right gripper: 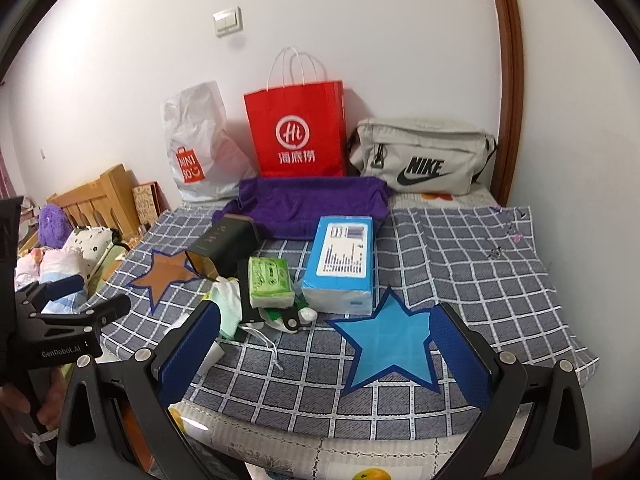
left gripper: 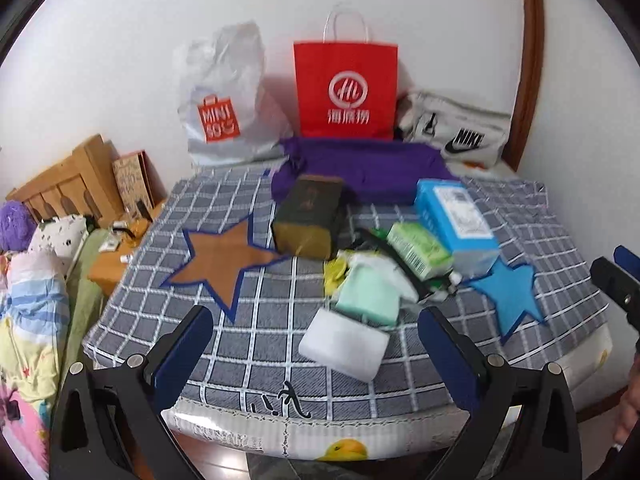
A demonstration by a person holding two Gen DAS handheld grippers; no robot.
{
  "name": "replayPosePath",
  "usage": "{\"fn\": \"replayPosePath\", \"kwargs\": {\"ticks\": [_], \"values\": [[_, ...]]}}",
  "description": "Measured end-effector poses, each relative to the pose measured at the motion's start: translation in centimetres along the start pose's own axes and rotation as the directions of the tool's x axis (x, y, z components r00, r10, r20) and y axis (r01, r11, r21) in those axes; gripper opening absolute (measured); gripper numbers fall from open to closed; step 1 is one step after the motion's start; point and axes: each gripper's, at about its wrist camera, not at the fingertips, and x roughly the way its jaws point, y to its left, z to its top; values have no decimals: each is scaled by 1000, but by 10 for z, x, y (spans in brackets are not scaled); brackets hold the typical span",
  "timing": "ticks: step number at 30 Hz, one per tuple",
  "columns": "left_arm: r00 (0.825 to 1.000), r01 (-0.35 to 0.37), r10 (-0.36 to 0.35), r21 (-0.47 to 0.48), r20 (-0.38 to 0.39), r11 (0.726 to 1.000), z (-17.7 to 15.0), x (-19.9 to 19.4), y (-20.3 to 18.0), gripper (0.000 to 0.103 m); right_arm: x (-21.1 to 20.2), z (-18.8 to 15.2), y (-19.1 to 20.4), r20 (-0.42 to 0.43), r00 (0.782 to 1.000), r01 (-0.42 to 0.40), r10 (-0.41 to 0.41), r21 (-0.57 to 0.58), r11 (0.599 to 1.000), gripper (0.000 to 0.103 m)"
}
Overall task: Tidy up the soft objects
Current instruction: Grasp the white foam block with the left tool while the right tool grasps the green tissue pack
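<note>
**Soft packs heaped mid-cloth, both grippers held off**

While nothing has yet been taken hold of, the left gripper (left gripper: 316, 344) and the right gripper (right gripper: 324, 356) are held at the near edge of the grey checked cloth (left gripper: 256, 344), each with its jaws spread wide and empty.

The soft things are heaped near the middle of the cloth, between an orange star patch (left gripper: 224, 256) on the left and a blue star patch (right gripper: 390, 350) on the right. Nearest the left gripper lies a white foam-like block (left gripper: 344, 346), touching a pale green folded cloth (left gripper: 370, 296) just beyond it. Farther right are seen a green wrapped tissue pack (right gripper: 268, 282) and a large blue tissue pack (right gripper: 344, 264), side by side. A purple towel (right gripper: 308, 204) is spread behind them.

All are judged light and yielding. The white block should compress readily (a gentle pinch across its short sides is advised). The film-wrapped packs are likely slippery, so a grip across the narrow middle is preferred. The towel would drape; it is best gathered at a fold.
</note>
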Motion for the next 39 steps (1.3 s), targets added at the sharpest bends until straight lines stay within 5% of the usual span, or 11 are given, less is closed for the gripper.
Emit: {"fn": "replayPosePath", "kwargs": {"ticks": [22,24,26,29,33,39], "values": [[974,123,-91,146,-209,982,-43,110,-27,103,100,-27,11,-170,984,-51,47,-22,998,103],[973,129,-99,139,-208,982,-42,117,-27,99,105,-25,12,-171,983,-66,61,-20,998,103],[972,138,-110,128,-205,982,-41,122,-25,83,110,-21,15,-167,982,-92,87,-24,995,103],[965,188,-169,80,-198,979,-38,122,-13,82,119,-12,20,-166,980,-111,106,-22,994,103],[982,136,-125,71,-138,988,-31,108,2,82,136,-2,29,-179,974,-147,138,-34,989,99],[986,131,-128,20,-111,991,-24,101,24,83,166,9,48,-226,953,-211,199,-30,977,87]]}}
